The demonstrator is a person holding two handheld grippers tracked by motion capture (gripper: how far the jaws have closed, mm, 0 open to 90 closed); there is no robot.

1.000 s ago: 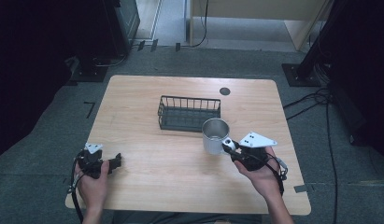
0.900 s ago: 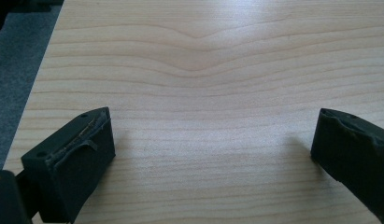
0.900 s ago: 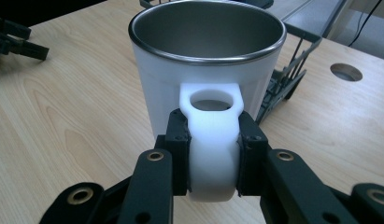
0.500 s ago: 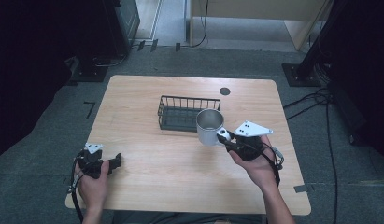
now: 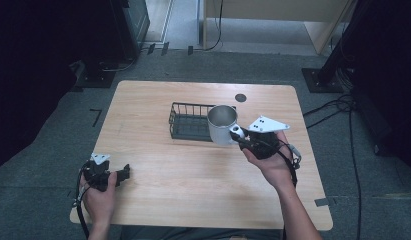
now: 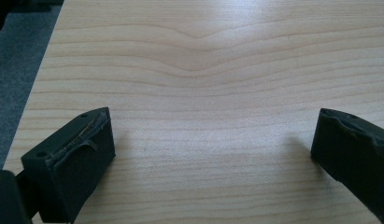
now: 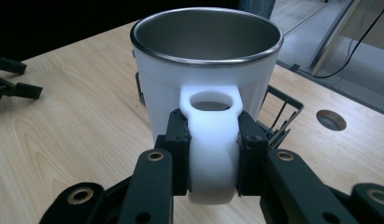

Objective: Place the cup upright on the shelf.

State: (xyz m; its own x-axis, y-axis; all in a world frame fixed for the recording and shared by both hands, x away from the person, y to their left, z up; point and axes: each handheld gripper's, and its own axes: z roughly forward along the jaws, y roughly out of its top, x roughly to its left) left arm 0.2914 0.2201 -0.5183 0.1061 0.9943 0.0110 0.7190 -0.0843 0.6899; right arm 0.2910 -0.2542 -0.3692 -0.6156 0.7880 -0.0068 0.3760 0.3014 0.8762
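— While my left gripper point(image 5: 124, 173) rests nearby on the table point(image 5: 193, 190), jaws spread and empty, what lies beyond?
— My right gripper point(image 7: 213, 154) clamps the mug point(image 7: 206, 60) handle, lifted beside the wire basket point(image 5: 185, 122). Risk: handle-only grip; the mug may pivot and strike the rim.

Mug up off the bench

We've got a white mug point(image 7: 206, 84) with a steel-lined inside, upright and empty, pinched by its white handle, hanging by the black wire basket's point(image 5: 188, 121) right end.
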